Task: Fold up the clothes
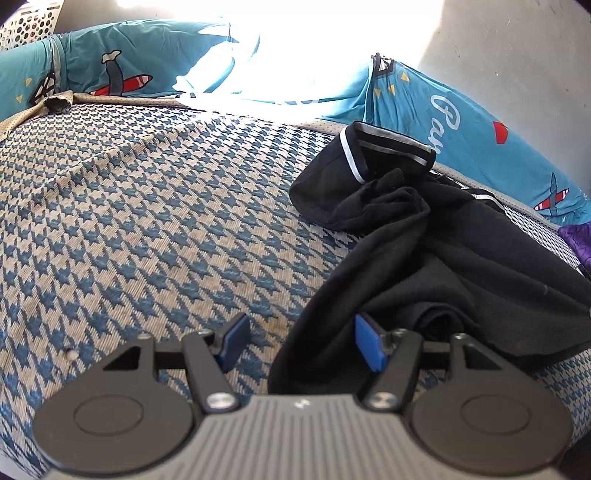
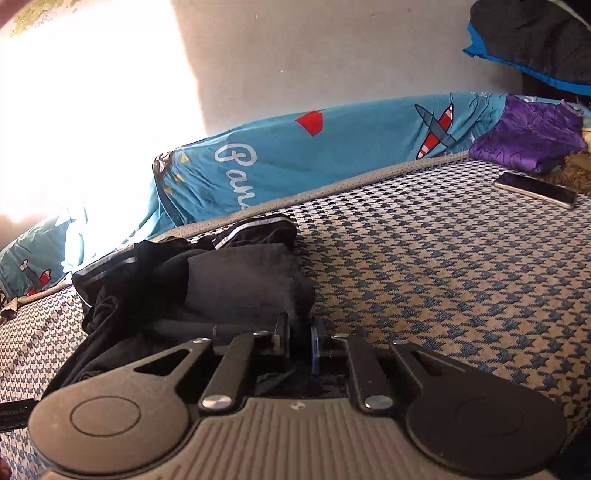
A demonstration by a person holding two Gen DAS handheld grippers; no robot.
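Houndstooth mattress [image 1: 147, 206], grey wall [image 2: 332, 48], sun glare

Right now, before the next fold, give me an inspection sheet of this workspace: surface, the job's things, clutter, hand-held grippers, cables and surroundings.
Surface: houndstooth bed cover, blue and beige, mostly bare.
Job's things: black garment with white trim, crumpled, lying on the cover near the teal bedding.
Clutter: phone flat on the cover; purple cloth at the bed's far corner.
Grippers: left hand-held gripper open, the garment's edge between its jaws, pads not pressing; right hand-held gripper shut on a fold of the black garment.
Cables: nothing seen.
Surroundings: teal bedding with plane prints along a plain wall; strong sun glare; perforated basket in the far corner.
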